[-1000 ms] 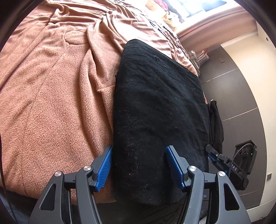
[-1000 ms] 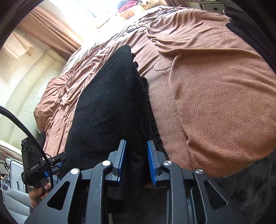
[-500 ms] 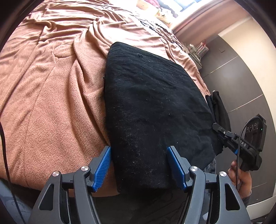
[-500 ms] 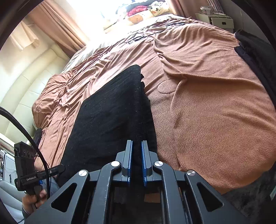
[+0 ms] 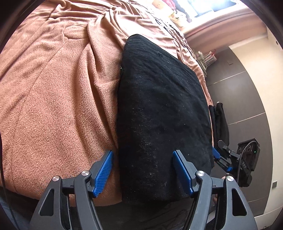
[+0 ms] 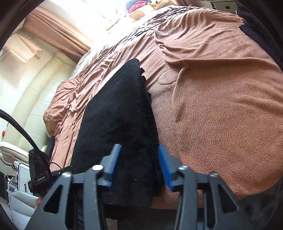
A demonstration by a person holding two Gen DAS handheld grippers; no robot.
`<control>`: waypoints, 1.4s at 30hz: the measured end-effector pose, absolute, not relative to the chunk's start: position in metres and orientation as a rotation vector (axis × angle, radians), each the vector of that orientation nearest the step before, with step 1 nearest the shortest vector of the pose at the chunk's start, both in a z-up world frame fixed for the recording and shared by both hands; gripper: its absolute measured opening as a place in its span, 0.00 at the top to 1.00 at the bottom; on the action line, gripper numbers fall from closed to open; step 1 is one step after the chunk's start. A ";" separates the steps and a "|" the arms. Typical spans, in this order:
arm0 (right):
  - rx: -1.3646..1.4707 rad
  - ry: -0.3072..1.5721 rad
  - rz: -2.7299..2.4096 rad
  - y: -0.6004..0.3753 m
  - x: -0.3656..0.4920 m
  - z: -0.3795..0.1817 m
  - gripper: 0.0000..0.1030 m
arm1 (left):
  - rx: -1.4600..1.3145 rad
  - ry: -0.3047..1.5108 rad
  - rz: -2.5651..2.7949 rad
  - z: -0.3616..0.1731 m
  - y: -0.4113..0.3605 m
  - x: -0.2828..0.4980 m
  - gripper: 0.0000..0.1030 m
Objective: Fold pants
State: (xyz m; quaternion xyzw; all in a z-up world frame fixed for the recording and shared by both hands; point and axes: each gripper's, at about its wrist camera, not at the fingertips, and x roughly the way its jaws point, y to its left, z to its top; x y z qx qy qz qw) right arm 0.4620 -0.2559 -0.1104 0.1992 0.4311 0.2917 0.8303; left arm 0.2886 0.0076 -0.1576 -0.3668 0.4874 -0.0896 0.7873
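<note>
The black pants [image 5: 162,113] lie folded in a long flat stack on the brown blanket, their near end hanging over the bed's front edge. They also show in the right wrist view [image 6: 116,120]. My left gripper [image 5: 143,169] is open, its blue pads standing either side of the near left part of the stack. My right gripper [image 6: 139,164] is open over the stack's near right edge, with the cloth between the pads but not pinched. The right gripper also shows in the left wrist view [image 5: 221,157], beside the stack's right edge.
The brown blanket [image 5: 53,99] covers the bed [image 6: 221,106], wrinkled toward the far side. More black clothing [image 6: 256,30] lies at the bed's far right. Pillows and soft toys [image 6: 141,10] sit under the bright window. Dark floor [image 5: 244,99] lies beside the bed.
My right gripper was shut on the near edge of the pants half a second ago and has opened. Both grippers have dropped lower toward the bed's front edge.
</note>
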 end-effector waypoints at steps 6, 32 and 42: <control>0.369 0.975 0.636 -0.245 0.470 -0.132 0.32 | -0.752 1.052 -0.202 -0.155 0.002 0.284 0.44; 0.499 1.063 0.701 -0.214 0.456 -0.139 0.54 | -0.504 1.134 -0.169 -0.127 0.049 0.293 0.54; 0.551 0.973 0.647 -0.236 0.527 -0.123 0.54 | -0.503 1.132 -0.161 -0.131 0.061 0.340 0.42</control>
